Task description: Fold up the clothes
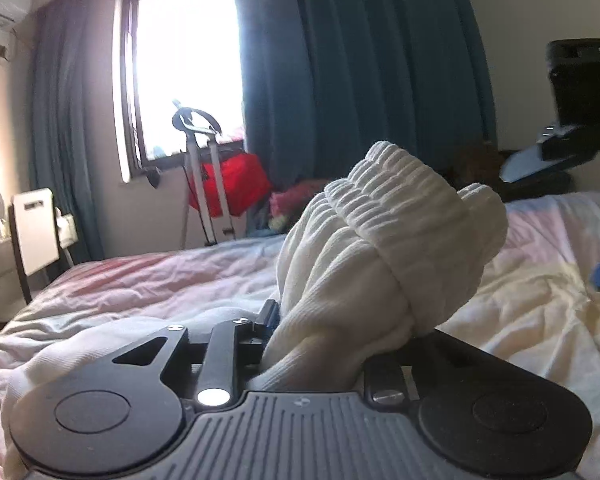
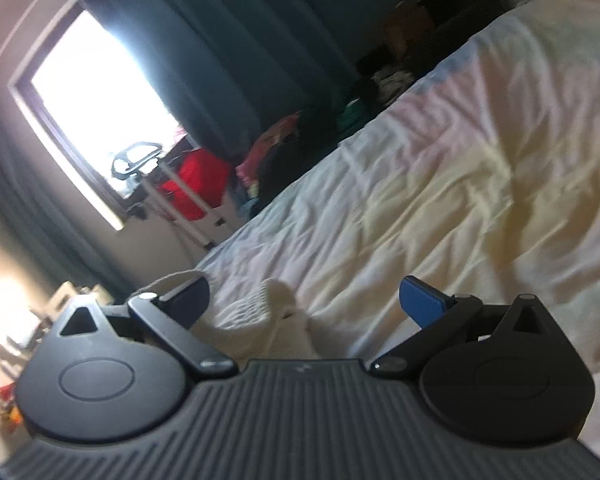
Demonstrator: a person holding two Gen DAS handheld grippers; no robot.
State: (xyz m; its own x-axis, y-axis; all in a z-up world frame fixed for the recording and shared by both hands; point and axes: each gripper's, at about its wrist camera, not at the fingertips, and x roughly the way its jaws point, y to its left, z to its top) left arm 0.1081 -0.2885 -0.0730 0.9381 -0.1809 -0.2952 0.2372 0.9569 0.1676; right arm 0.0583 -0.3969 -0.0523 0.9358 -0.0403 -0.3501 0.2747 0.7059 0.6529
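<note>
The bed [image 1: 520, 320] carries a rumpled pale cover, tinted pink and cream. A white ribbed garment [image 1: 372, 240] lies bunched on it toward six o'clock in the left wrist view. A dark heap [image 1: 540, 184] rests at its two o'clock edge.

We count one bunched white ribbed knit garment [image 1: 380, 248], rising right in front of the left claw. We count one bed with a pale pink-and-cream rumpled quilt [image 1: 160, 284] spread beneath and beyond both claws. Far ahead of the left claw we find one bright window [image 1: 188, 68], two stretches of teal curtain [image 1: 360, 68], one on each side of it, and one red fabric bag [image 1: 232, 188] on a metal stand. One white wall air conditioner [image 1: 4, 4] sits high to its left.
</note>
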